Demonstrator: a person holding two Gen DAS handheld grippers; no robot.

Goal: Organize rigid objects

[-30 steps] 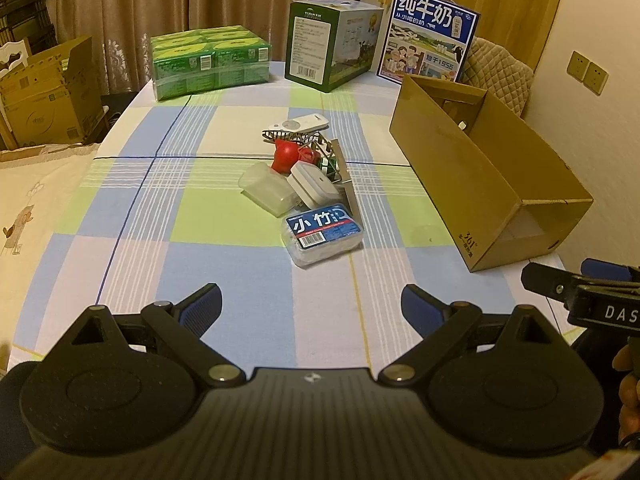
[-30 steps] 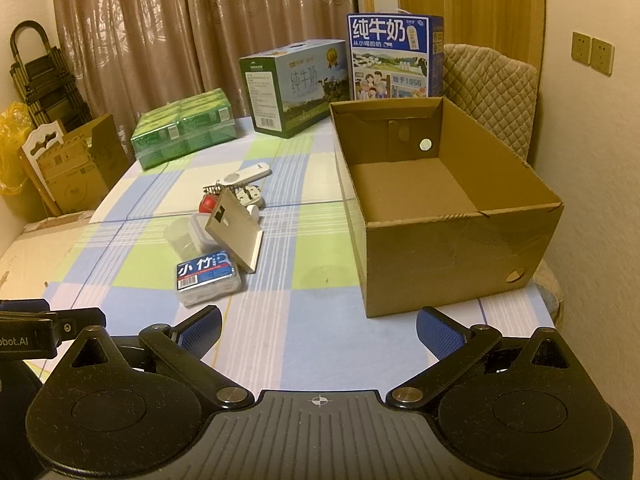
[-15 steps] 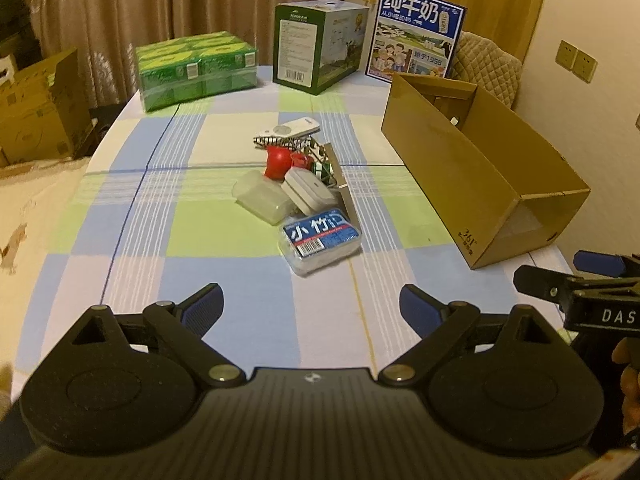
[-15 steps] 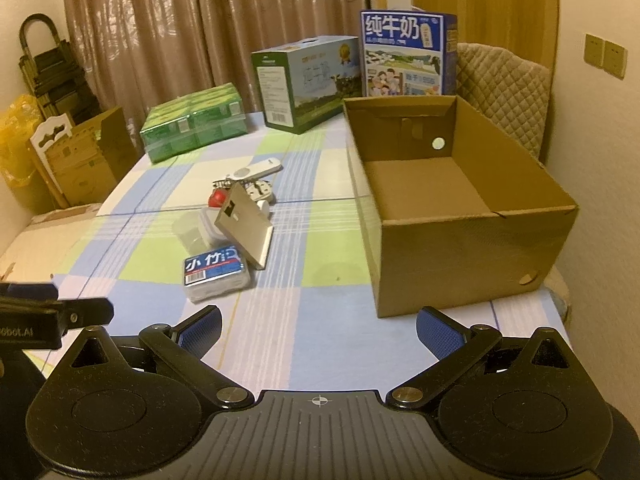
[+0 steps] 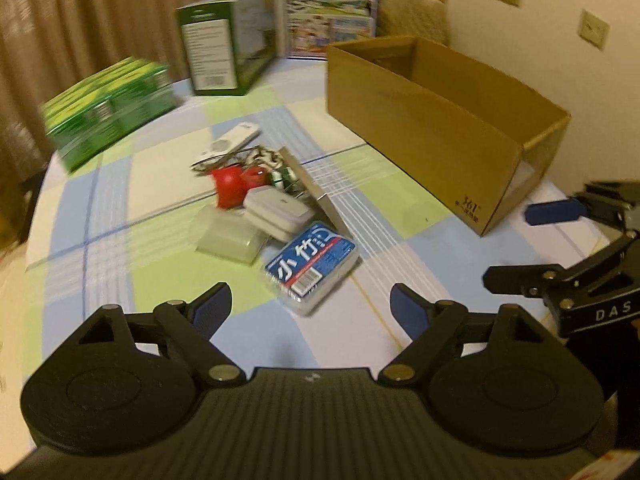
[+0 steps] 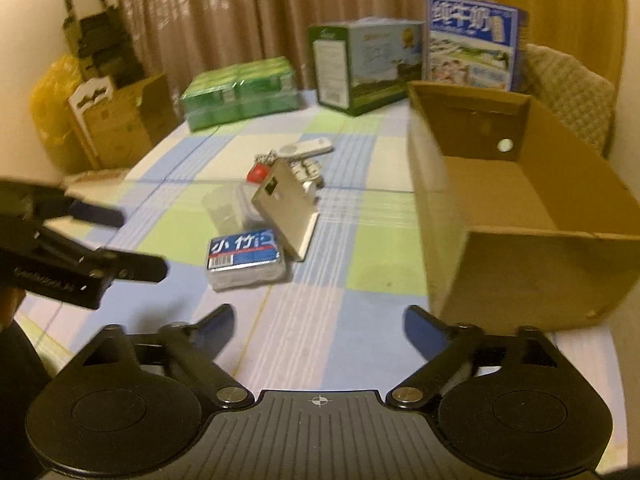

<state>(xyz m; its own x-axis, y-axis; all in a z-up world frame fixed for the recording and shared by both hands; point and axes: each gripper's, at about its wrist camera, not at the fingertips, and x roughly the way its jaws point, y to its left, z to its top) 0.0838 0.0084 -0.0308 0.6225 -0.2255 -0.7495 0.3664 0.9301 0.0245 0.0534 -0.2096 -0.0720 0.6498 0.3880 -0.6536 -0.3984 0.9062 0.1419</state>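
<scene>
A: What is seen on the checked tablecloth (image 6: 360, 256) now?

B: A small heap of objects is seen near the middle. A clear box with a blue label (image 5: 312, 266) lies at the near edge of the heap, and a white case (image 5: 276, 210) and a frosted plastic container (image 5: 228, 236) are just behind it. A red object (image 5: 228, 186) and a white remote (image 5: 230, 142) are found farther back. In the right wrist view a flat metal plate (image 6: 286, 204) is leaned on the heap, tilted.

A: And the cardboard box (image 6: 520, 216)?

B: It stands open to the right of the heap, well apart from it; nothing is seen on the part of its floor that shows.

A: How are the tongs held?

B: The left gripper (image 5: 310, 306) is spread wide and nothing is held between its fingers. The same is true for the right gripper (image 6: 318, 322).

A: What is changed from half a second ago?

B: Both grippers have been brought closer to the heap, so the labelled box appears larger and nearer. The objects themselves have not been moved.
</scene>
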